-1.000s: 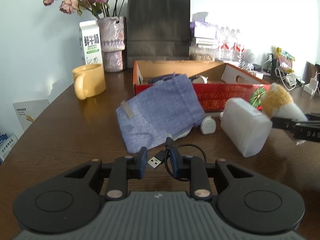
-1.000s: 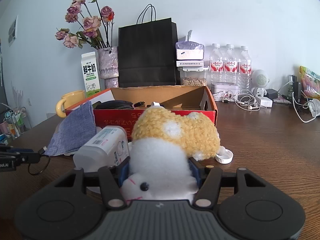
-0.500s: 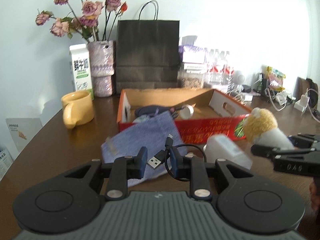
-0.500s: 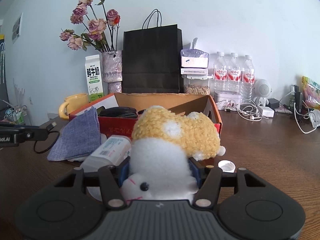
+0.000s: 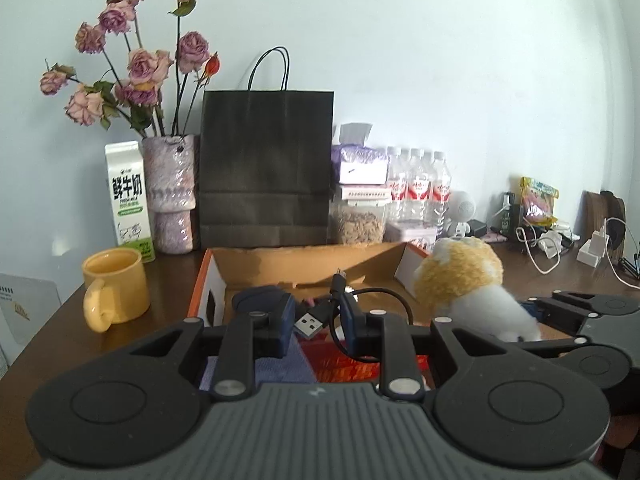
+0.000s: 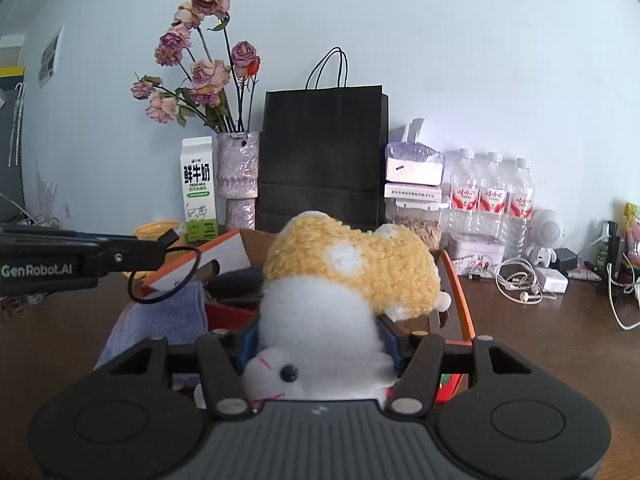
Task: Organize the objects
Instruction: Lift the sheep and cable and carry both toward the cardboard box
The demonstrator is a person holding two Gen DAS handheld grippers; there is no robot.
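Note:
My left gripper [image 5: 318,326] is shut on a black USB cable [image 5: 312,322], whose loop hangs to the right, held above the near edge of the red cardboard box [image 5: 304,260]. It also shows in the right wrist view [image 6: 168,240]. My right gripper [image 6: 318,344] is shut on a yellow and white plush toy [image 6: 344,276], held over the box's right side. The plush also shows in the left wrist view [image 5: 460,276]. A blue cloth pouch [image 6: 160,324] leans on the box's front. A dark item [image 5: 256,296] lies inside the box.
A yellow mug [image 5: 116,288], milk carton [image 5: 128,200], flower vase [image 5: 170,192] and black paper bag [image 5: 264,168] stand behind the box. Water bottles [image 6: 492,196], a food container [image 5: 358,220] and tangled chargers and cables [image 6: 520,280] are at the back right.
Both grippers rose and moved forward toward the box, each carrying its object. The white bottle and the table in front have dropped out of view.

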